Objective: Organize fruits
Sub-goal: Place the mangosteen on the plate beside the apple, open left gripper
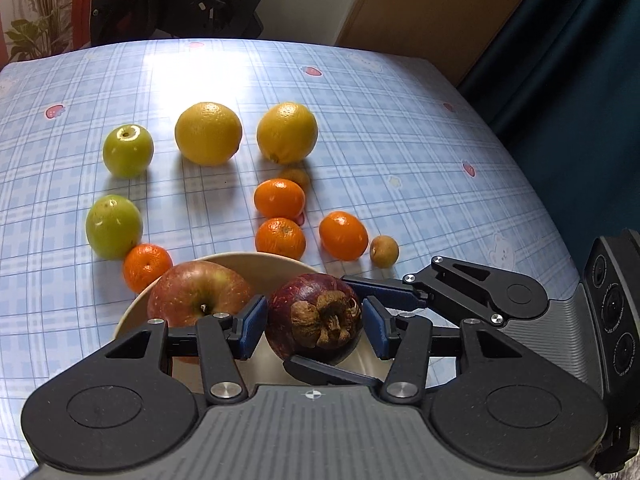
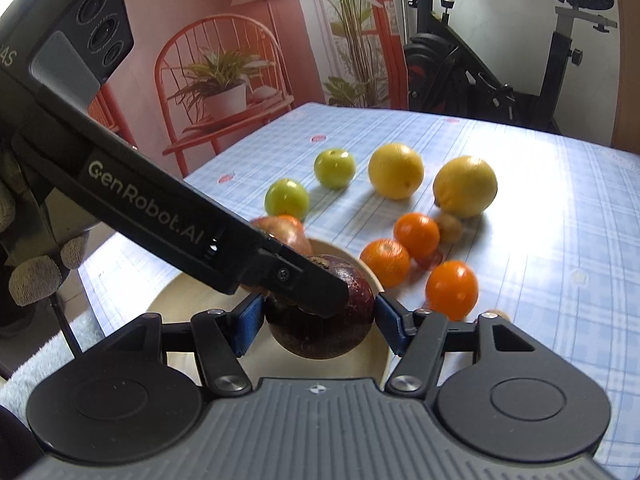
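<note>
Left wrist: mangosteen [image 1: 315, 317] sits between the left gripper [image 1: 315, 322] pads, dried calyx facing the camera, over the cream bowl [image 1: 276, 266]. Pads look a hair off the skin on both sides, so I read it as spread around the fruit, not pinching (can't rule out light contact on the left pad). The right gripper [image 1: 352, 324] comes in from the right, one finger [image 1: 384, 290] behind the fruit and the other under and in front of it, so it brackets the fruit crosswise to the left one. Red apple [image 1: 198, 298] already in the bowl, just left of the mangosteen. Loose on the checked tablecloth [image 1: 400, 140]: two green apples, two yellow citrus, several small oranges, small brown fruits. Right wrist: same mangosteen [image 2: 320, 332] between the right gripper [image 2: 320, 322] blue pads, both pads touching its sides; looks pinched. Left gripper's finger [image 2: 308, 284] lies across the top of the fruit from upper left. Bowl rim [image 2: 378, 280] directly beneath. Judgement: fruit is round with no long axis to align, and it lies straight ahead of both tools above the bowl; the right holds the load, so placing it calls for the left clearing first, then a straight drop beside the apple.
</note>
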The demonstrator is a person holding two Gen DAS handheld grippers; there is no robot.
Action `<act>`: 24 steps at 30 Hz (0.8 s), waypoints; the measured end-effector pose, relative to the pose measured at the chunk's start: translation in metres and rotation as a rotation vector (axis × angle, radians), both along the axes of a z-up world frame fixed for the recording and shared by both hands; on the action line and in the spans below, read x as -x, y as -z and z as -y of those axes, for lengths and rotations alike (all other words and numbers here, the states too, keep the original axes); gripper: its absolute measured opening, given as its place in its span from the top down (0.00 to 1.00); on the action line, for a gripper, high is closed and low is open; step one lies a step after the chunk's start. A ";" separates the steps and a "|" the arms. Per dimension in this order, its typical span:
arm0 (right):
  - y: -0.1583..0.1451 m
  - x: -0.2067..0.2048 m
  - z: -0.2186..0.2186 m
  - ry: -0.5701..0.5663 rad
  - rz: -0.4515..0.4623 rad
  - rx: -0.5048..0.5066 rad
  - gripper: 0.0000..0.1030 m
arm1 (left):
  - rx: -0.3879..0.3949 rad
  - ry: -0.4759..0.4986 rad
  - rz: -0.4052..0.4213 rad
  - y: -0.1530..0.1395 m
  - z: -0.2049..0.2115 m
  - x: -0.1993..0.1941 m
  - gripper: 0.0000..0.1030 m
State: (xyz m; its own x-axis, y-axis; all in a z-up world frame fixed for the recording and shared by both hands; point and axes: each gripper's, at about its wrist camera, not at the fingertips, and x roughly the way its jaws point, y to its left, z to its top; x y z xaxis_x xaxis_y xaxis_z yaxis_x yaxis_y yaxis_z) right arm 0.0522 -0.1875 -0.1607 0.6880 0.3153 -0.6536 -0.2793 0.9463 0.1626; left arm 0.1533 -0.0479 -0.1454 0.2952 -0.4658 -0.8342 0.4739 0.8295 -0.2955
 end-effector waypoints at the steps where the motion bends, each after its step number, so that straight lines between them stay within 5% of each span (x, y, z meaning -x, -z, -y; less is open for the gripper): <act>1: 0.002 0.000 -0.001 0.001 -0.006 -0.001 0.38 | 0.000 -0.001 0.000 0.001 0.001 0.000 0.48; 17: 0.010 -0.006 -0.007 -0.005 0.008 0.025 0.38 | -0.010 -0.012 0.020 0.001 -0.001 -0.004 0.47; 24: 0.006 -0.007 -0.009 -0.003 0.015 0.042 0.38 | 0.047 -0.036 0.109 -0.022 -0.009 0.002 0.46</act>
State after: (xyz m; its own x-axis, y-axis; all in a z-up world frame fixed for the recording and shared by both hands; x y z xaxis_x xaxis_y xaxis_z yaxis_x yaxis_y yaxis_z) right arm 0.0590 -0.1784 -0.1663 0.6970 0.2901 -0.6558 -0.2845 0.9513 0.1185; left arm 0.1510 -0.0393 -0.1238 0.3999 -0.4908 -0.7740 0.4756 0.8331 -0.2826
